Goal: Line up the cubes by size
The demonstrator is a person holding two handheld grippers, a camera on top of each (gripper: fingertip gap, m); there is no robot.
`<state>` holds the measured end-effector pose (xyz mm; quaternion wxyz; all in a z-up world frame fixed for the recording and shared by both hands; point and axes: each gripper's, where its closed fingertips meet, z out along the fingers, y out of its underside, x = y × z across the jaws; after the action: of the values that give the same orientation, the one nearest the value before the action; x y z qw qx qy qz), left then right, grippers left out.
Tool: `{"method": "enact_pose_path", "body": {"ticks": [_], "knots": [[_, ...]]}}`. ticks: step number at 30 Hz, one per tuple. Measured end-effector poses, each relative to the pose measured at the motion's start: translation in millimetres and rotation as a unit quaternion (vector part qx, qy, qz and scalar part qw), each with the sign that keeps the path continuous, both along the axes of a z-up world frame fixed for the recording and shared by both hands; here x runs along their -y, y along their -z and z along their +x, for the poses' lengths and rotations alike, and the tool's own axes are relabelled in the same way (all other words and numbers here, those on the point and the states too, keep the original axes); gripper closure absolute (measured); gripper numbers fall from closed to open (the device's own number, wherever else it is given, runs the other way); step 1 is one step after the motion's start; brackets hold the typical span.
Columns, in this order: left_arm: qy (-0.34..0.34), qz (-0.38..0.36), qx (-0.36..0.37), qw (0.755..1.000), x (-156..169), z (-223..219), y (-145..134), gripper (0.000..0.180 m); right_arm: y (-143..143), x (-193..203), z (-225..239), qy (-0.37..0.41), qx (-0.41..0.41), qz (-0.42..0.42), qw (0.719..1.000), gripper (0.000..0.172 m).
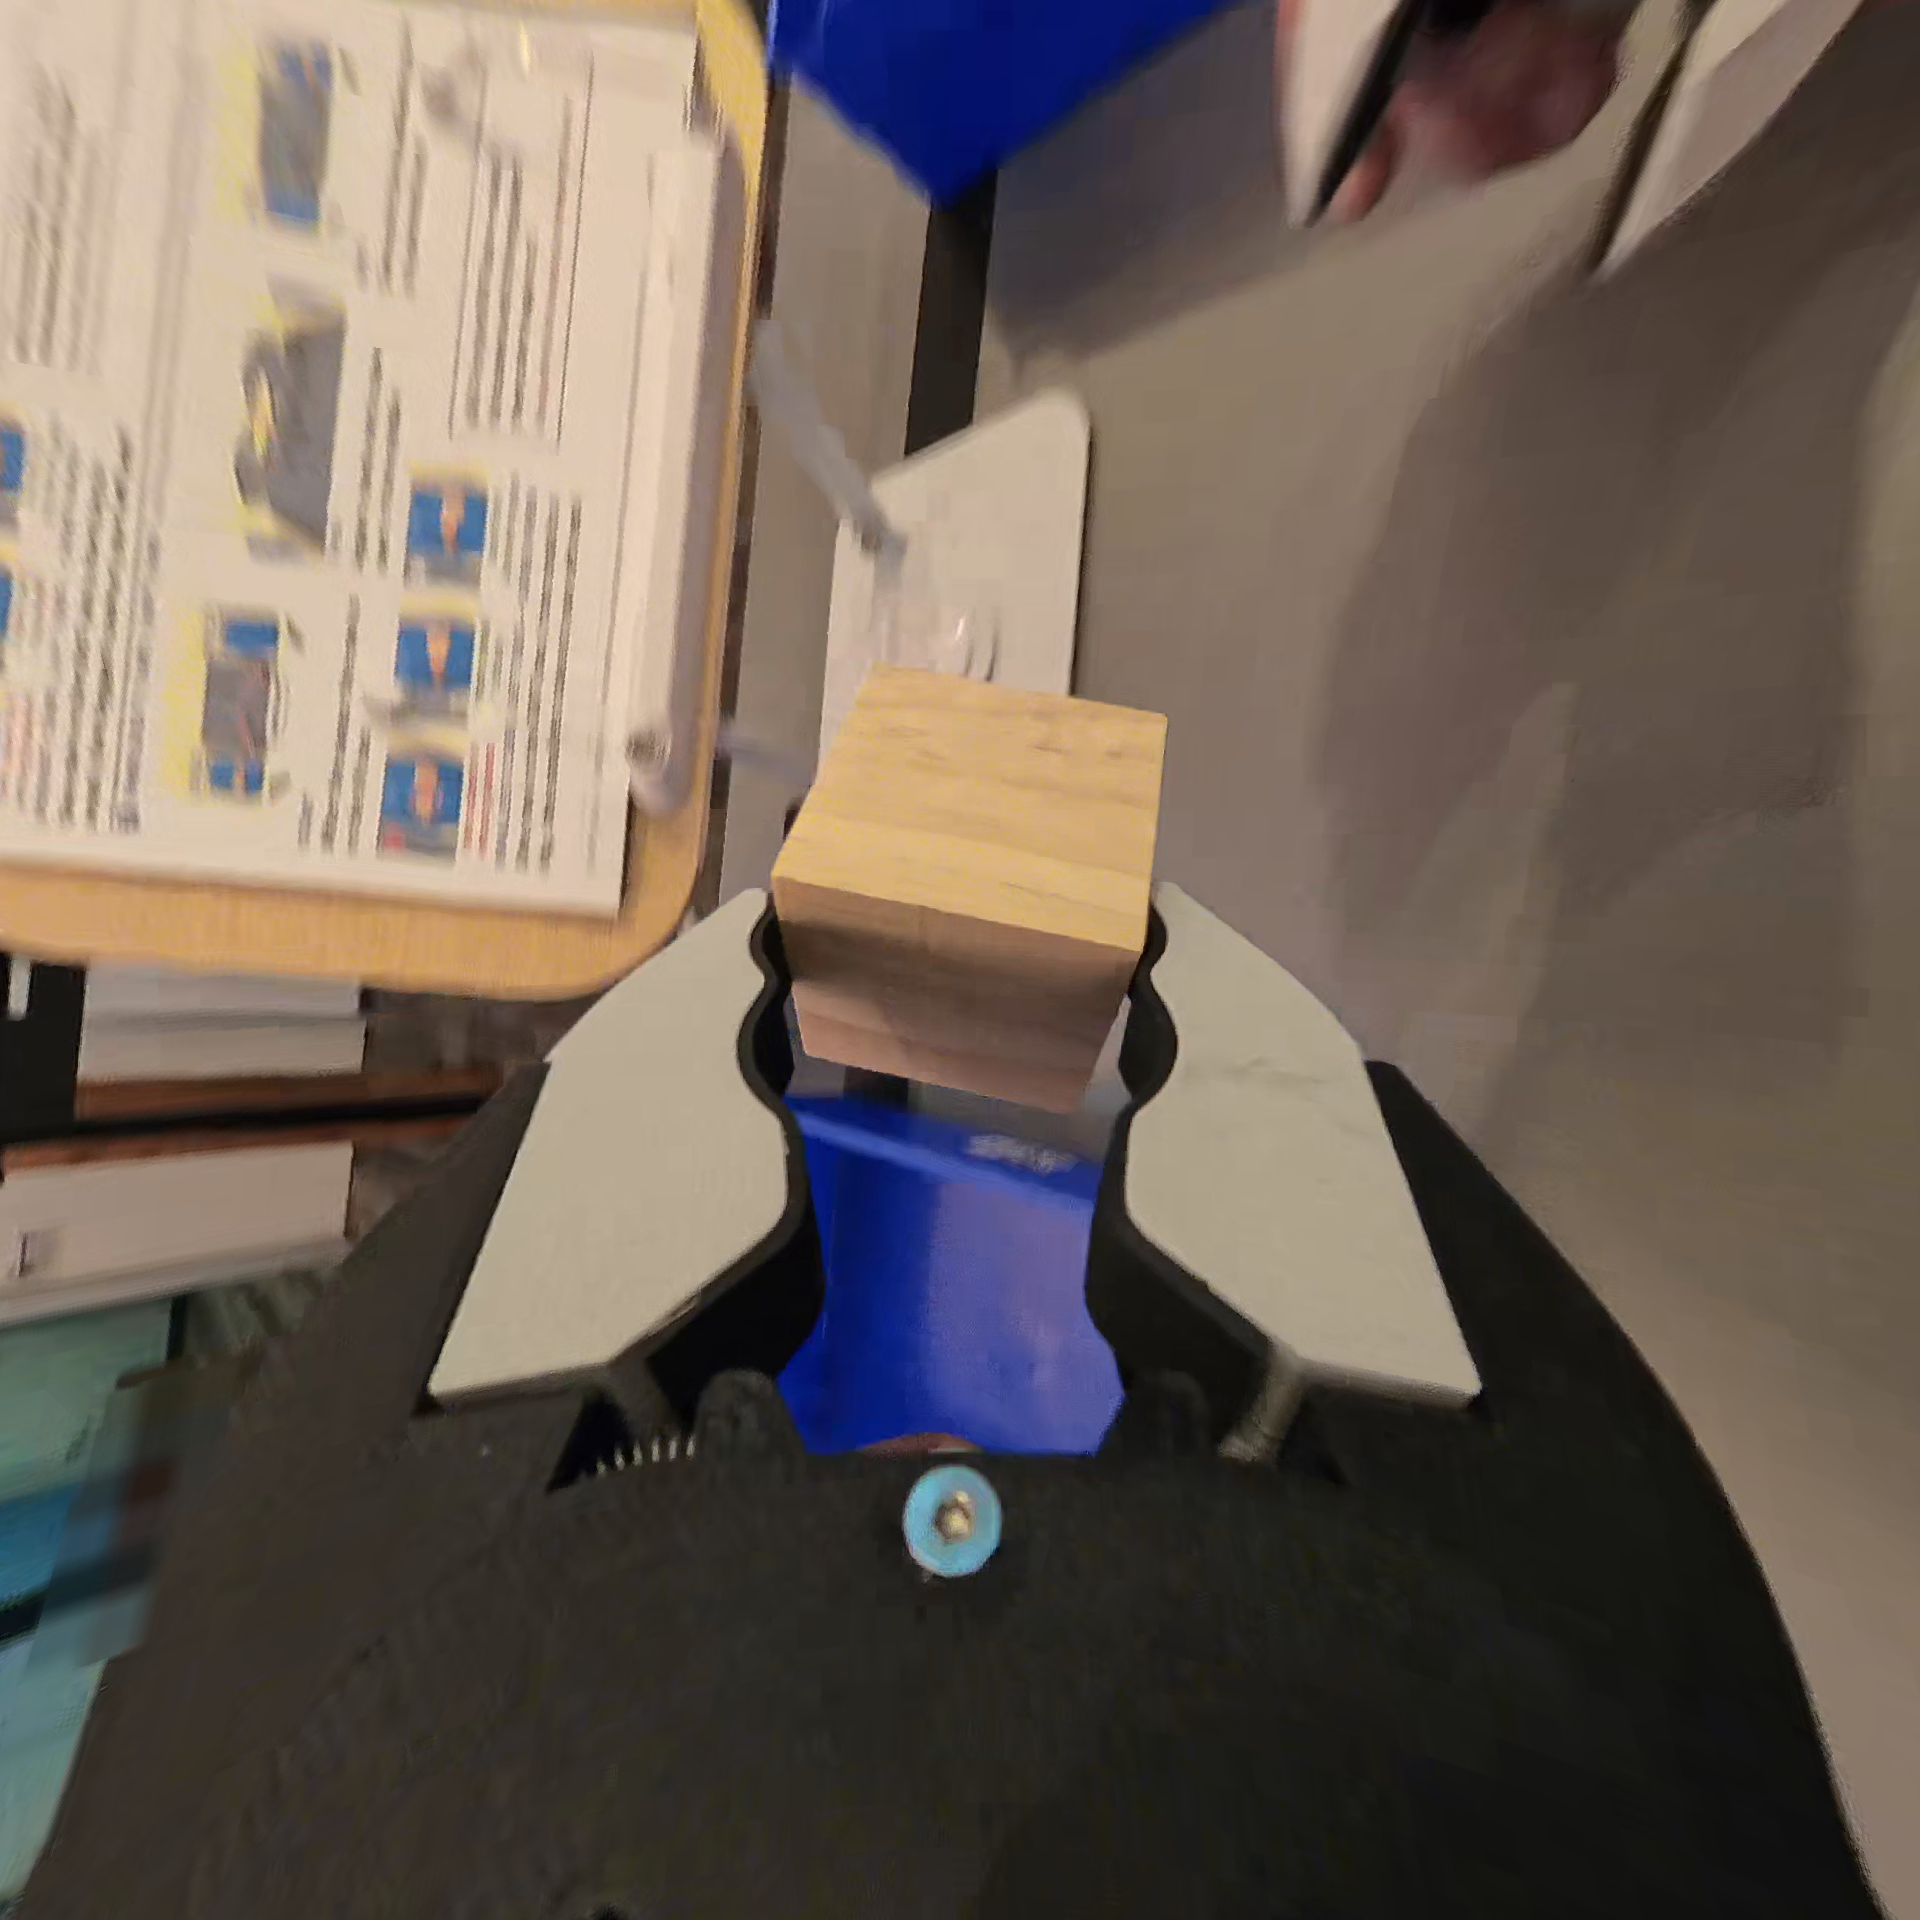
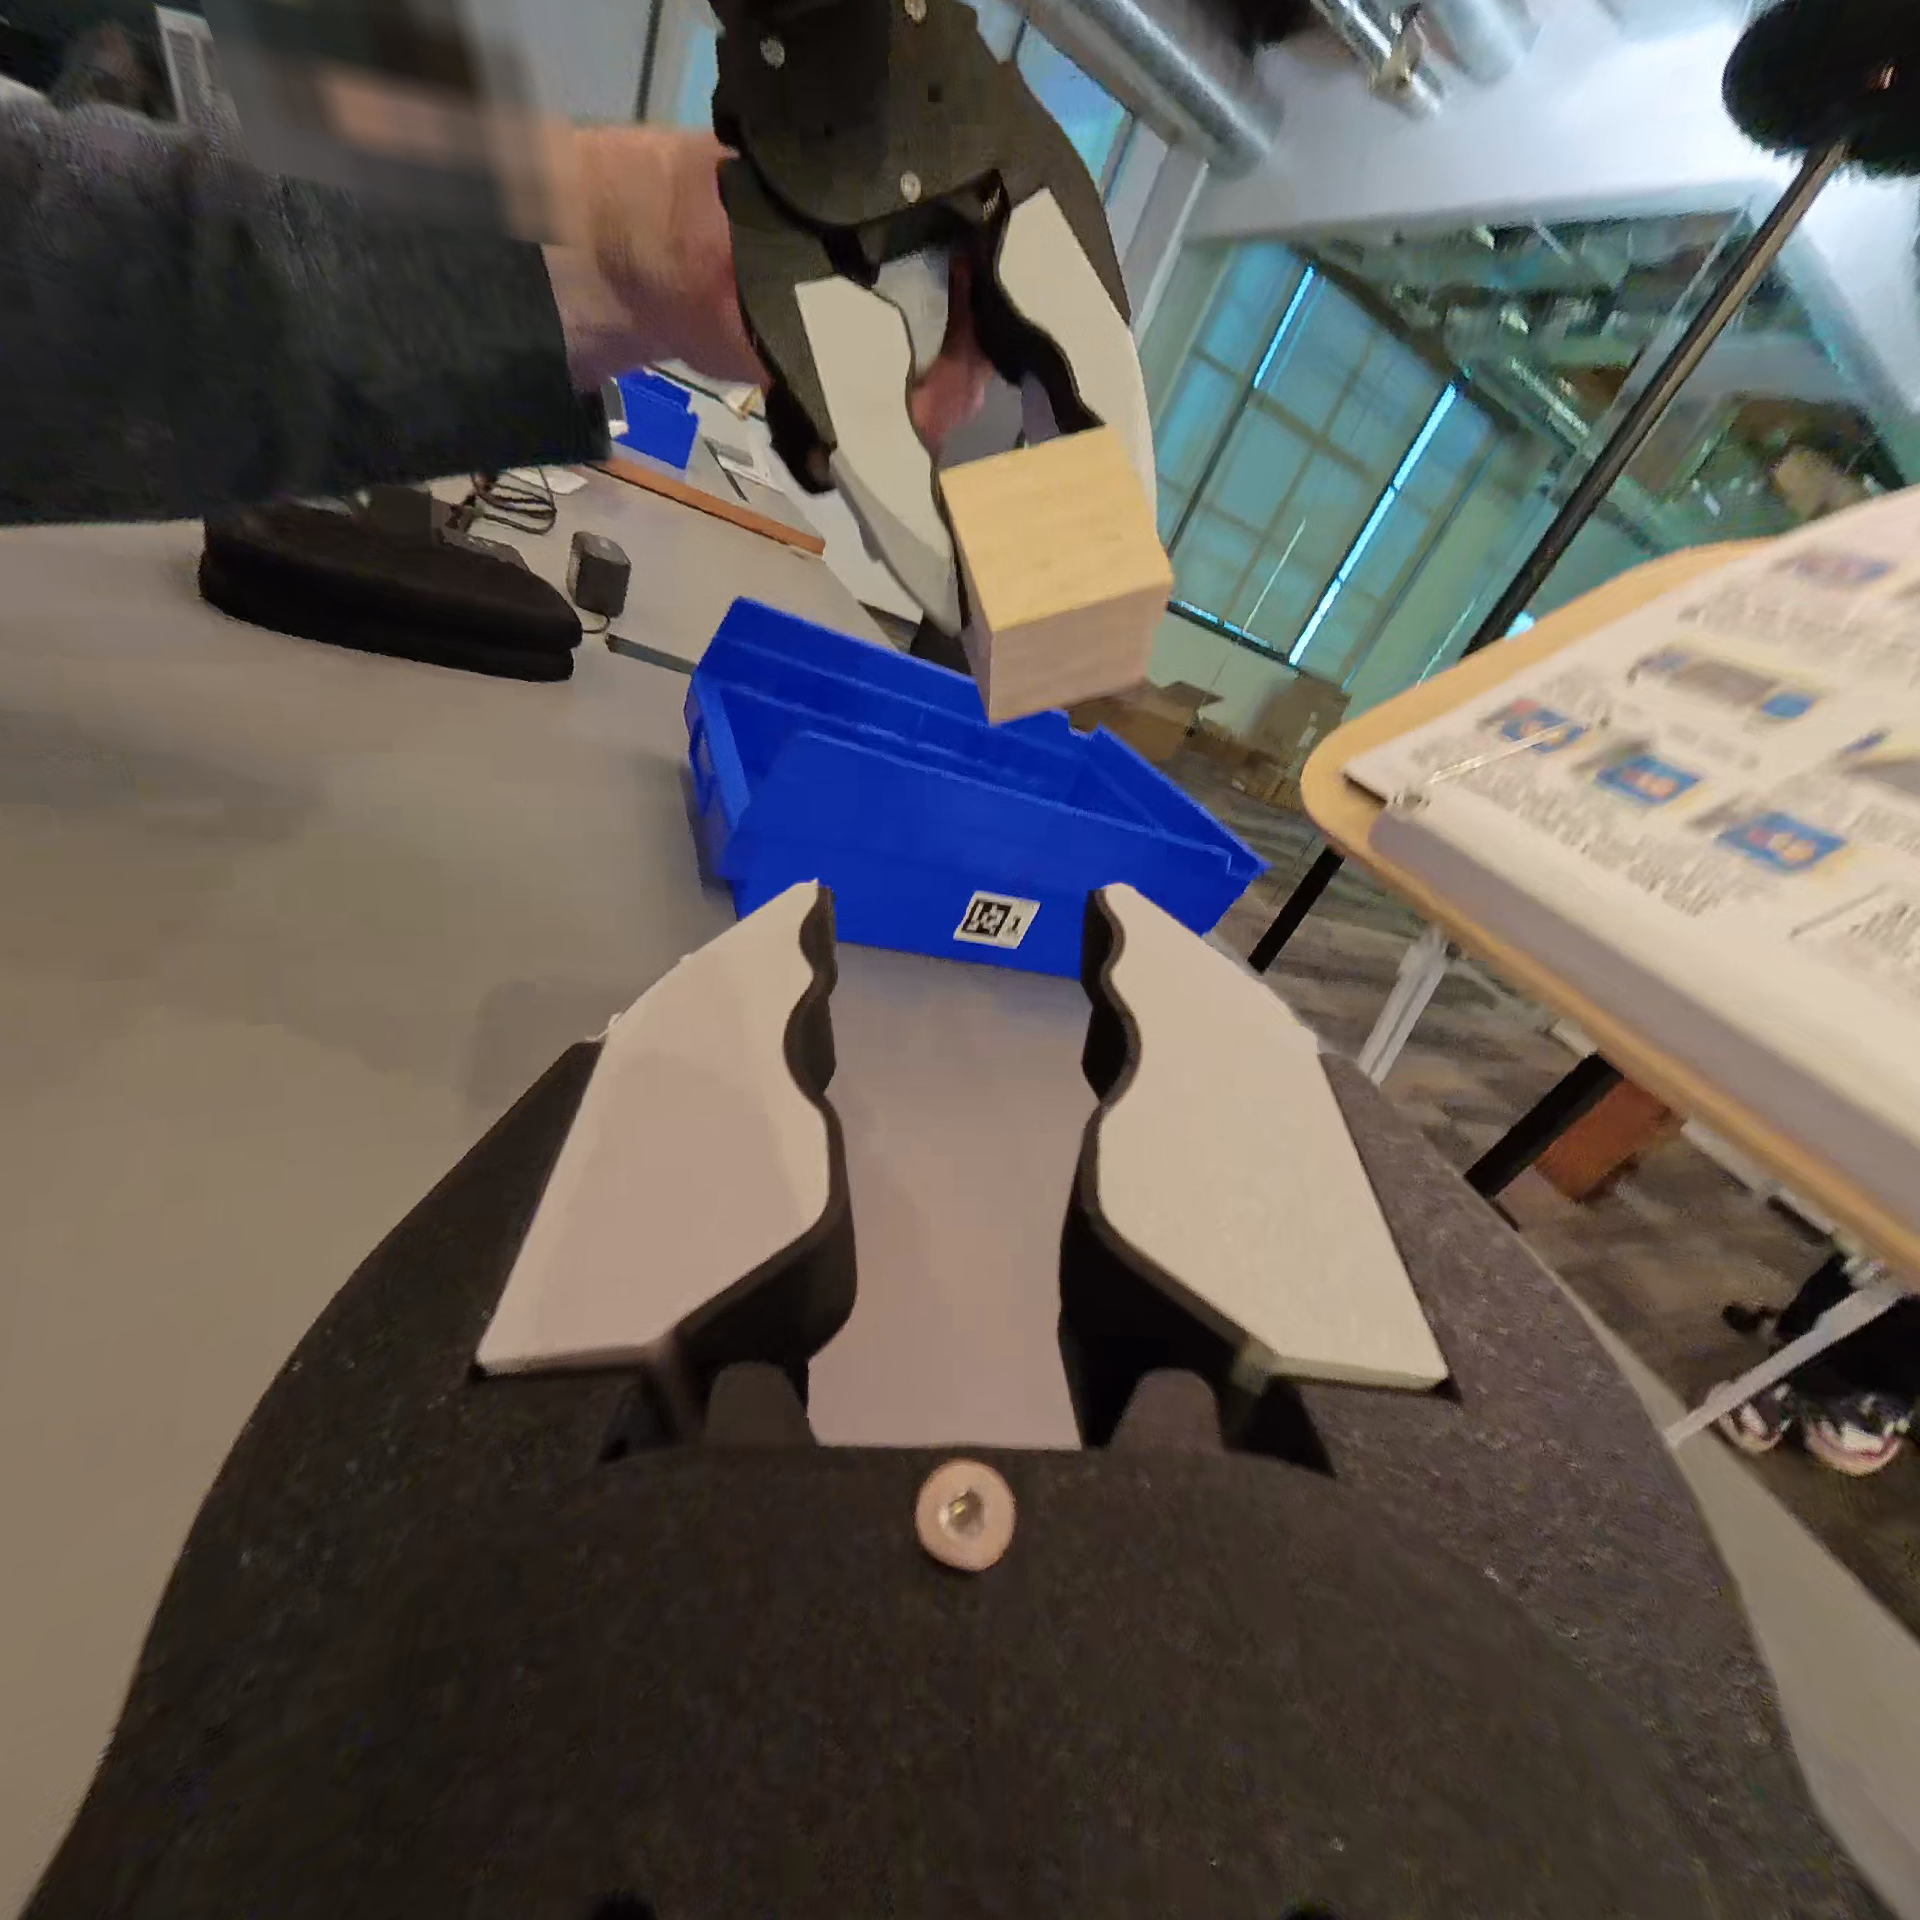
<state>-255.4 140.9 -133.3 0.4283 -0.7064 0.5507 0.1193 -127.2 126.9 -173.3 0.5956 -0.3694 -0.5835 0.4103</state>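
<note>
My left gripper [image 1: 961,935] is shut on a large pale wooden cube [image 1: 977,862], its two pads pressed on the cube's sides. The right wrist view shows the same gripper [image 2: 1023,540] from outside, holding the wooden cube [image 2: 1049,582] in the air above a blue bin [image 2: 935,821]. My right gripper [image 2: 961,935] is open with nothing between its fingers, low over the grey table [image 2: 260,987] just in front of the bin. The bin's inside is mostly hidden from me.
A wooden side table [image 2: 1475,914] with a stapled printed sheet [image 2: 1714,790] stands to the right; it also shows in the left wrist view [image 1: 343,935]. A black pouch [image 2: 384,592] and a small adapter [image 2: 600,571] lie at the back left. A person's sleeve [image 2: 260,343] reaches in. The tips of one gripper are about 15 cm away from the tips of the other.
</note>
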Motion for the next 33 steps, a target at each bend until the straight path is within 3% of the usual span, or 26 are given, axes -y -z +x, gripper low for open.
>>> {"method": "enact_pose_path", "body": {"ticks": [5, 12, 27, 33], "knots": [[0.091, 0.033, 0.071, 0.993, 15, 81, -10, 0.119, -40, 6, 10, -0.016, -0.041, 0.048, 0.998, 0.109], [0.165, 0.056, 0.121, 0.977, 24, 145, -21, 0.119, -61, 15, 22, -0.028, -0.055, 0.11, 0.992, 0.103], [0.224, 0.052, 0.174, 0.957, 39, 160, -29, 0.119, -72, 30, 31, -0.043, -0.045, 0.172, 0.983, 0.114], [0.227, 0.06, 0.183, 0.954, 40, 165, -33, 0.119, -75, 33, 31, -0.038, -0.048, 0.184, 0.981, 0.108]]}}
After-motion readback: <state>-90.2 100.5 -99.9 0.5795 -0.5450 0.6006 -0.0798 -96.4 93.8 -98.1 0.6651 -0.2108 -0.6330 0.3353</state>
